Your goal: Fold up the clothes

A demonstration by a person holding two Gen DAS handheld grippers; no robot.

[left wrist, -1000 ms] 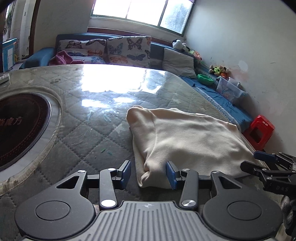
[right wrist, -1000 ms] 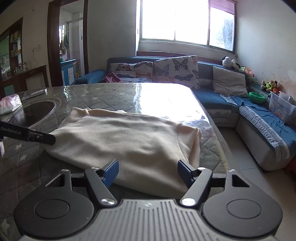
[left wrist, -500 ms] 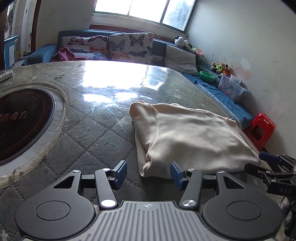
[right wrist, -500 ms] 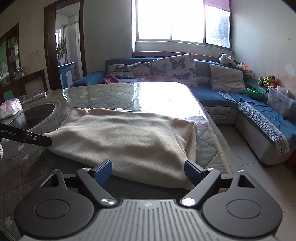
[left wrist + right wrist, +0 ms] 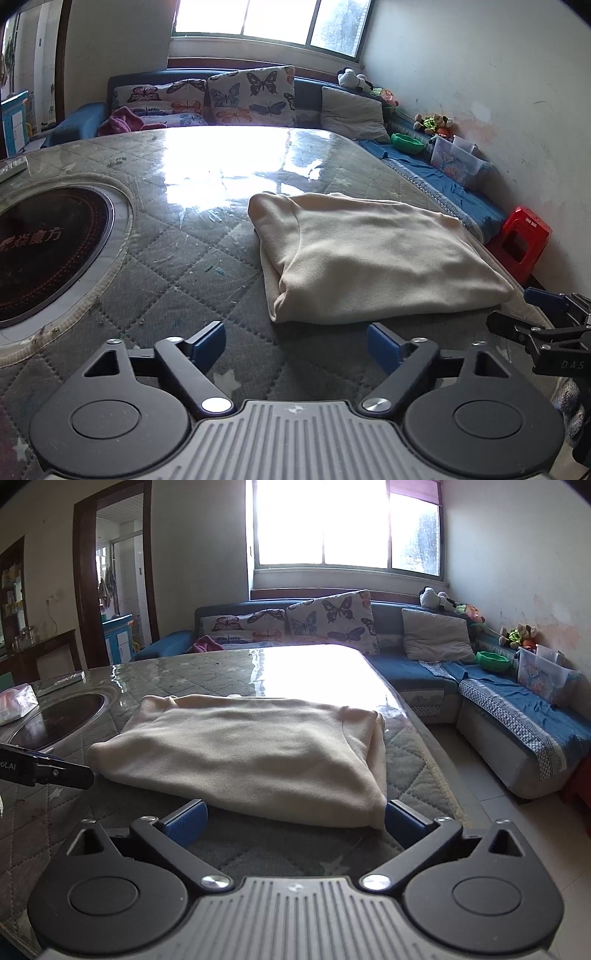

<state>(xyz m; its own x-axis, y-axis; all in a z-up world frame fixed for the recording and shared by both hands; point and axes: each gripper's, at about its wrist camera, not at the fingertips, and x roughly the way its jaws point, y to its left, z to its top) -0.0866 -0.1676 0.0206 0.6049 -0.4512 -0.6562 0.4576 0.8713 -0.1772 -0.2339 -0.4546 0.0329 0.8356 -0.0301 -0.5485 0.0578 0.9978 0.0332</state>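
Observation:
A cream garment (image 5: 373, 254) lies folded into a flat block on the quilted glass-topped table (image 5: 192, 280); it also shows in the right wrist view (image 5: 251, 753). My left gripper (image 5: 295, 345) is open and empty, just short of the garment's near left corner. My right gripper (image 5: 293, 821) is open and empty, just short of the garment's near right corner. The right gripper also shows at the right edge of the left wrist view (image 5: 543, 314). The left gripper's fingertip (image 5: 55, 773) shows at the left of the right wrist view.
A round dark cooktop (image 5: 40, 247) is set into the table at the left. A tissue pack (image 5: 14, 703) lies beyond it. A blue sofa (image 5: 498, 701) with butterfly cushions runs behind and to the right. A red stool (image 5: 521, 240) stands by the wall.
Both grippers have opened wider and drawn back from the garment's near edge. The garment lies still on the table.

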